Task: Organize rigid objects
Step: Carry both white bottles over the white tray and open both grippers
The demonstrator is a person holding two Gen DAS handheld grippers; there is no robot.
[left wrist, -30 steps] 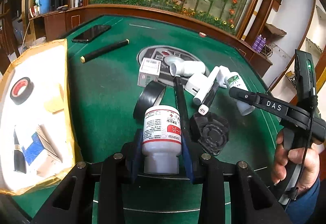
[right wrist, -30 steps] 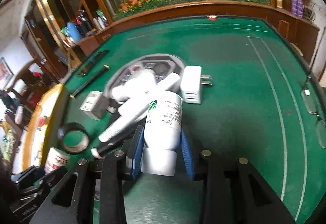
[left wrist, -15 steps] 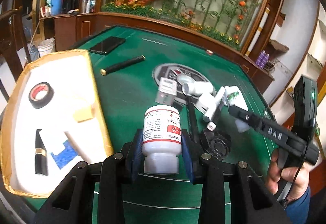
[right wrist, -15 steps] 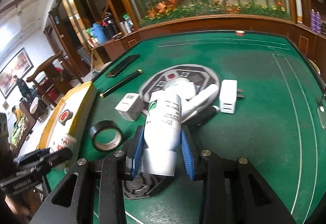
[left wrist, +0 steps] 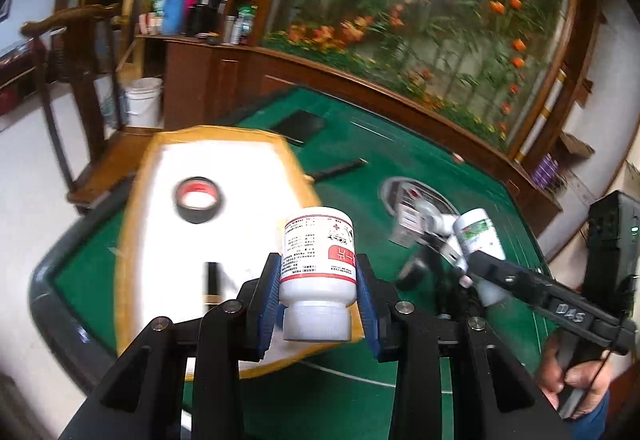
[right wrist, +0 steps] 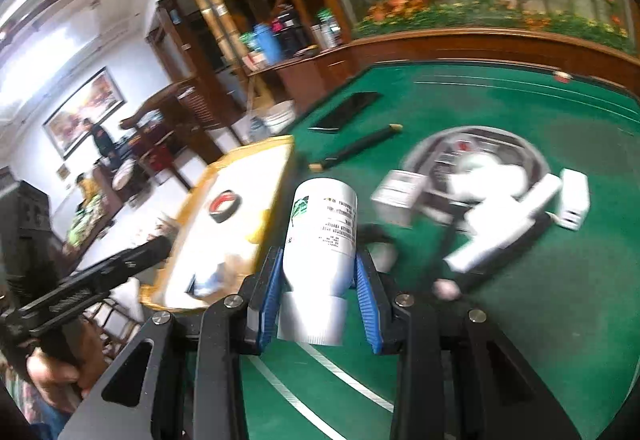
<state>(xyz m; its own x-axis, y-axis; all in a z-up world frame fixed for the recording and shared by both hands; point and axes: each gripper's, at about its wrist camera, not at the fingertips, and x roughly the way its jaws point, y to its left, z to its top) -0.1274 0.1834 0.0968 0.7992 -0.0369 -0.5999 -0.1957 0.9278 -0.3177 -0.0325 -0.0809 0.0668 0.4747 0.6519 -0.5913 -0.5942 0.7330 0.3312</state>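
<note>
My left gripper (left wrist: 318, 300) is shut on a white pill bottle with a red-striped label (left wrist: 318, 266), held cap-toward-camera above the near edge of a white tray with a yellow rim (left wrist: 160, 147). My right gripper (right wrist: 318, 290) is shut on a taller white bottle with a green leaf mark (right wrist: 322, 228), raised over the green table beside the same tray (right wrist: 256, 151). In the left wrist view, the right gripper (left wrist: 486, 260) shows at right with its bottle (left wrist: 478, 230). The left gripper's body (right wrist: 92, 280) shows at left in the right wrist view.
A black tape roll with a red core (left wrist: 198, 197) lies in the tray. On the green felt (right wrist: 500, 103) lie a black stick (right wrist: 356, 145), a phone (right wrist: 346, 109), a small box (right wrist: 400, 185), white tubes and a white plug adapter (right wrist: 574, 197). Wooden rails edge the table.
Both grippers have lifted and swung left toward the tray, each keeping its bottle. The pile of loose items has shifted to the right in both views.
</note>
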